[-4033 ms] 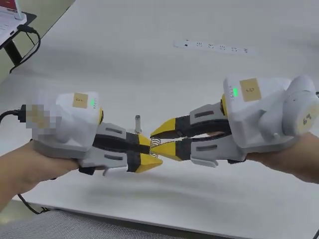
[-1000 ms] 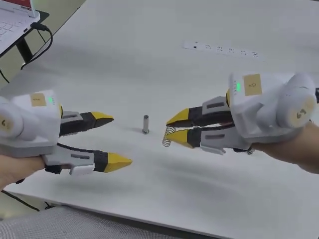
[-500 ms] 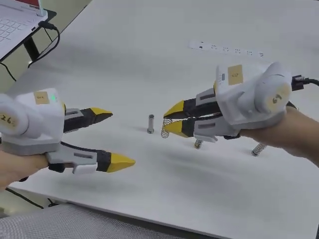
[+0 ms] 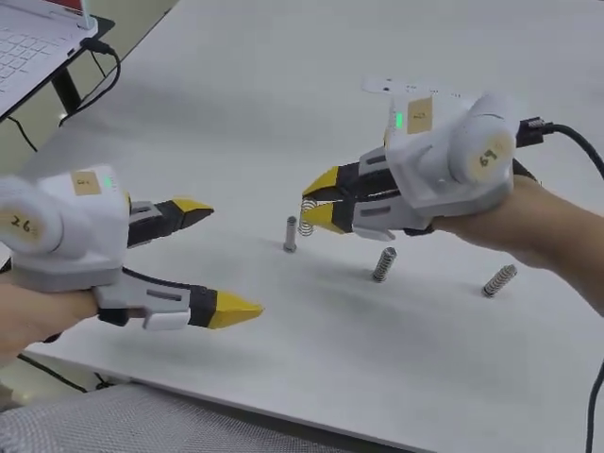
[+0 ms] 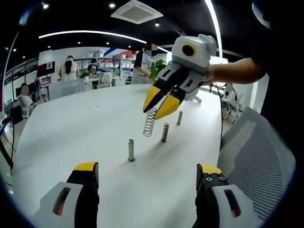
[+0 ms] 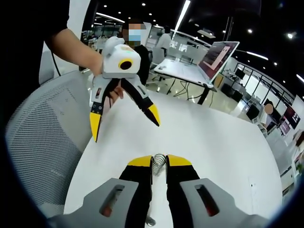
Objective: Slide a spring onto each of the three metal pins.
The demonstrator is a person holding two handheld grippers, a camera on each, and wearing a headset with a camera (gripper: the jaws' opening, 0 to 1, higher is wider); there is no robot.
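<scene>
- A small coil spring [image 4: 308, 215] hangs in the air, pinched at its upper end by the right gripper [image 4: 316, 200], whose yellow tips are nearly closed on it.
- The spring's lower end is just beside the top of a bare metal pin [image 4: 291, 234], not on it and not touching it.
- The pin stands upright on a white table [image 4: 377, 377].
- A second spring [image 4: 383, 265] and a third spring [image 4: 498, 280] stand slightly tilted on the table below the right gripper; whether pins run inside them cannot be told.
- The left gripper [image 4: 226, 258] hovers near the pin on its other side, jaws spread wide, holding nothing.
- A laptop [image 4: 28, 38] sits off the table's far left corner.
</scene>
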